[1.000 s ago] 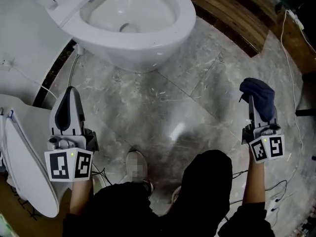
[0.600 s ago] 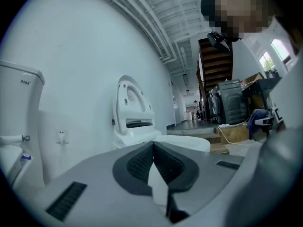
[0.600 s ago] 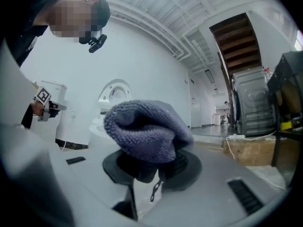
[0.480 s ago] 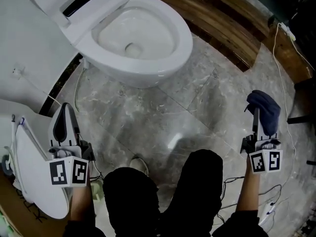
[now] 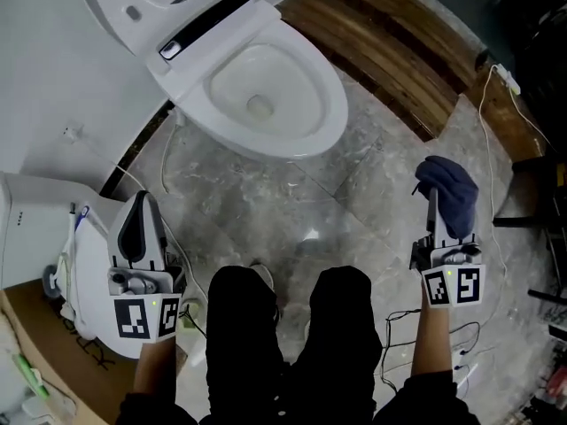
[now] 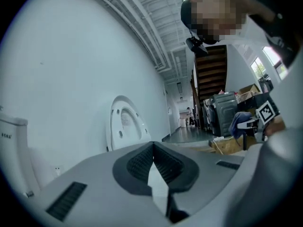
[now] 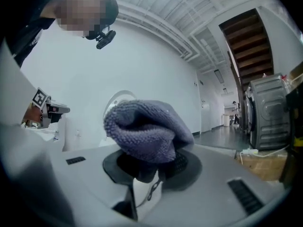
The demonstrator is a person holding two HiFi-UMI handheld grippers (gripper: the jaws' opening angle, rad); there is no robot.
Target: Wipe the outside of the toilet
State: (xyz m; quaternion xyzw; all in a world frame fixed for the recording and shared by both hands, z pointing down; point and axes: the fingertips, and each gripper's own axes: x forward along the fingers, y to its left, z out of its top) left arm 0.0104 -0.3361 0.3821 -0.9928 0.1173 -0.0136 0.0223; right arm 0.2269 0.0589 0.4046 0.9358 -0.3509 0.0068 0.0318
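A white toilet point(image 5: 266, 104) with its lid raised stands at the top middle of the head view; its upright lid point(image 6: 122, 126) also shows in the left gripper view. My right gripper point(image 5: 433, 195) is shut on a dark blue cloth point(image 5: 449, 193), a bunched wad point(image 7: 144, 129) over the jaws, held above the floor to the right of the bowl. My left gripper point(image 5: 139, 220) is shut with nothing in it, low at the left, well short of the toilet.
The floor is grey marble tile point(image 5: 257, 211) with a wooden strip point(image 5: 390, 51) behind the toilet. A second white toilet seat and tank point(image 5: 53, 237) sit at the left. White cables point(image 5: 500, 131) trail at the right. My legs point(image 5: 292, 343) fill the bottom middle.
The view has pulled back and shifted, so the toilet and its raised lid show more fully. Both grippers keep their pose; the right still holds the cloth.
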